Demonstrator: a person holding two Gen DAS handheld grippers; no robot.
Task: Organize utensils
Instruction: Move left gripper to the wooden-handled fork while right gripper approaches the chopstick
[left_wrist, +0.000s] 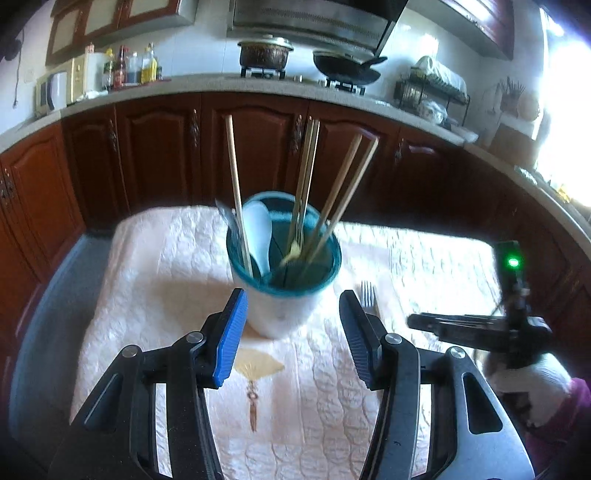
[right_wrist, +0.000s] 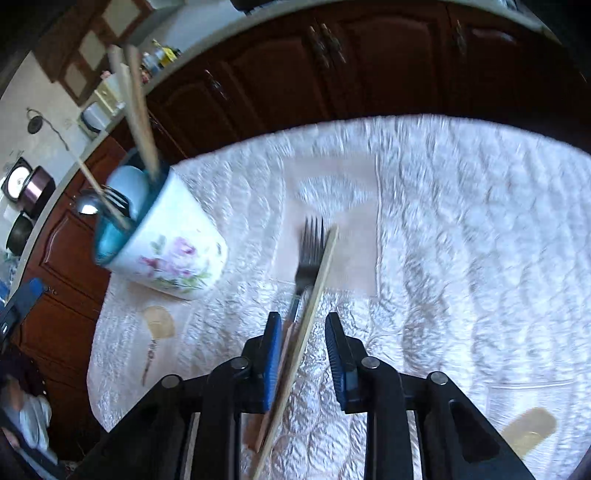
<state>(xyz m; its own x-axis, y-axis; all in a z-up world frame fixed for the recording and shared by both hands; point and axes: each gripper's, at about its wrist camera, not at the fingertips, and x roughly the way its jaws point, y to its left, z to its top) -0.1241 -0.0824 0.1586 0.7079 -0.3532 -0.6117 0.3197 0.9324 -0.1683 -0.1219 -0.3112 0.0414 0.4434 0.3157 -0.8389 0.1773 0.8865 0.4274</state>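
Note:
A white floral utensil cup with a teal inside (left_wrist: 282, 266) stands on the quilted cloth, holding several chopsticks, a white spoon and metal cutlery. It also shows in the right wrist view (right_wrist: 166, 243), at the left. My left gripper (left_wrist: 293, 328) is open, its blue pads on either side of the cup's base, just short of it. My right gripper (right_wrist: 301, 354) is open, low over a metal fork (right_wrist: 310, 251) and a loose chopstick (right_wrist: 310, 314) that lie on the cloth between its pads. The fork's tines show in the left wrist view (left_wrist: 367, 293).
The pale quilted cloth (right_wrist: 461, 221) covers the table, with a fan print (left_wrist: 256, 367) near the left gripper. Dark wooden cabinets (left_wrist: 159, 155) stand behind the table's far edge. The right gripper's body and gloved hand (left_wrist: 517, 350) are at the right of the left view.

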